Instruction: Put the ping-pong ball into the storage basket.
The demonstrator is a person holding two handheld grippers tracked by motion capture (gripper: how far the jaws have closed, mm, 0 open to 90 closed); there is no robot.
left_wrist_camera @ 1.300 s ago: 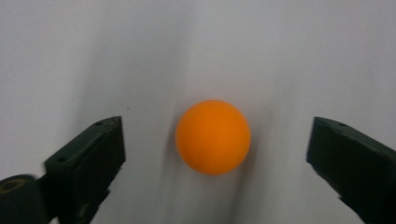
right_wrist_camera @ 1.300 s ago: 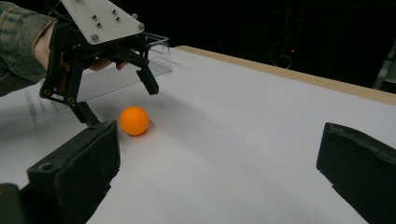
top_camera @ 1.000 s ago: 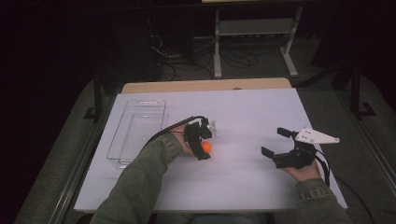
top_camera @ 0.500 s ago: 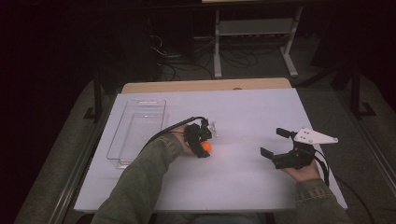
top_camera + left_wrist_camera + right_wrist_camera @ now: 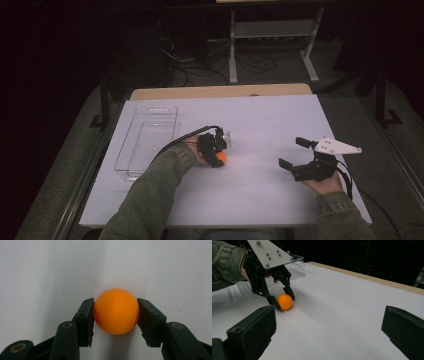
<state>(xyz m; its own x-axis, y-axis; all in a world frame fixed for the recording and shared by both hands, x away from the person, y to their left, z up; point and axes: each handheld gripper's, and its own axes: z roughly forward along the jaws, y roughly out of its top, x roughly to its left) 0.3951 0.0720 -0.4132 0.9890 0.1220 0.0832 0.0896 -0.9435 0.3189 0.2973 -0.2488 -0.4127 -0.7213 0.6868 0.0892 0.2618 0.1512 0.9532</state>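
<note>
Small orange ball (image 5: 116, 311) pinched by left gripper (image 5: 115, 315); right gripper (image 5: 329, 327) agape, idle; clear plastic tray (image 5: 145, 142) still empty.

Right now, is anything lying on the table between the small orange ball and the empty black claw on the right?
No. In the high view, bare white tabletop separates the small orange ball from the open right gripper.

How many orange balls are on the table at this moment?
1. The orange ball sits on the white table between the jaws of the left gripper, right of the clear tray.
</note>
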